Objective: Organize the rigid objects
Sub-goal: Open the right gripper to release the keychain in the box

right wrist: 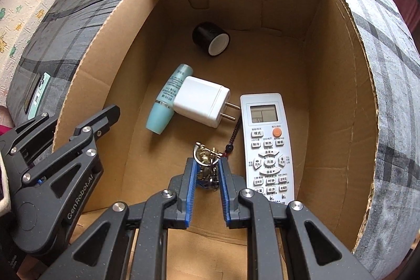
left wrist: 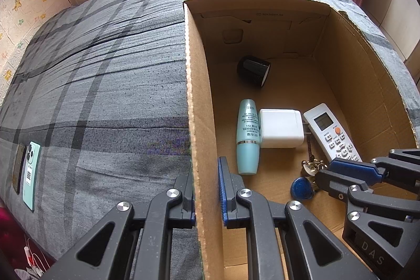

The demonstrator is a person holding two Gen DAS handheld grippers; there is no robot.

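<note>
Fingers (right wrist: 225, 175) around keys (right wrist: 207, 164), right-wrist view

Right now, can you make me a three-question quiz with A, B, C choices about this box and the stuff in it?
1. Where is the phone?
A. in the box
B. on the bed outside the box
C. on the remote

2. What colour is the charger plug?
A. white
B. red
C. black

3. What is the right gripper doing?
A. hanging open and holding nothing
B. squeezing the bottle
C. shut on the keys

Answers:
1 B: the phone lies on the grey plaid bed cover, left of the cardboard box.
2 A: the charger plug is white.
3 C: the right gripper has its blue fingers pinching the bunch of keys.
</note>
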